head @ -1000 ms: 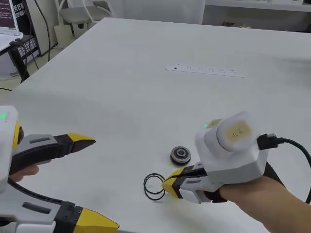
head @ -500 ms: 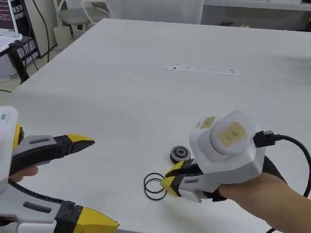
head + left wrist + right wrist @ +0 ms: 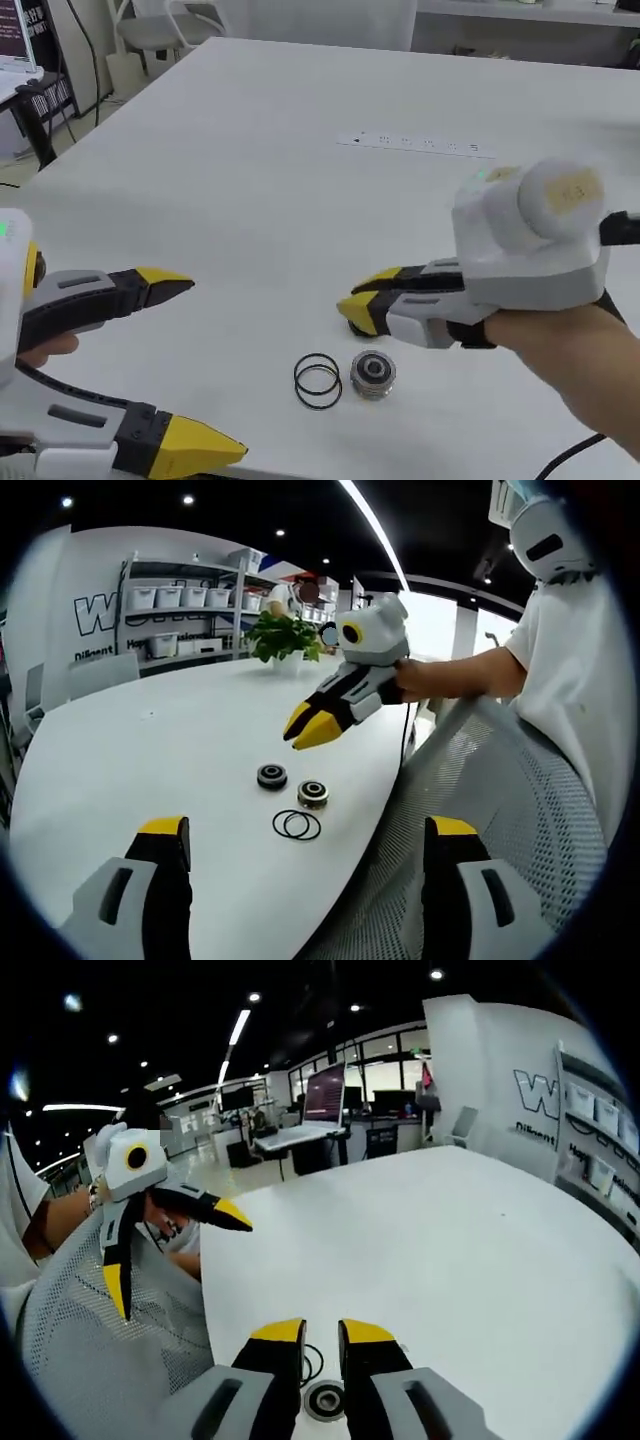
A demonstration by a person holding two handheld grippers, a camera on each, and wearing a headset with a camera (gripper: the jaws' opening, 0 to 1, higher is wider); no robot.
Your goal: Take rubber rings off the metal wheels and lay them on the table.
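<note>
Two black rubber rings (image 3: 317,380) lie overlapping on the white table (image 3: 300,180) near its front edge. A bare metal wheel (image 3: 373,372) rests just right of them. The left gripper view shows a second, dark-rimmed wheel (image 3: 272,775) beyond the first wheel (image 3: 313,793) and the rings (image 3: 297,824). My right gripper (image 3: 362,297) hovers above the wheels, its jaws a narrow gap apart with nothing between them. In its own view the right gripper (image 3: 322,1332) looks down on a wheel (image 3: 322,1400). My left gripper (image 3: 205,370) stands wide open at the left, holding nothing.
A white power strip (image 3: 415,143) lies flat on the table farther back. The table's front edge runs close below the rings. A person in a white shirt (image 3: 560,680) holds the grippers. Chairs and a dark stand (image 3: 40,110) are beyond the table's left corner.
My right gripper has lifted up and to the right, away from the rings. A bare metal wheel now lies beside the rings. The left gripper has not moved.
</note>
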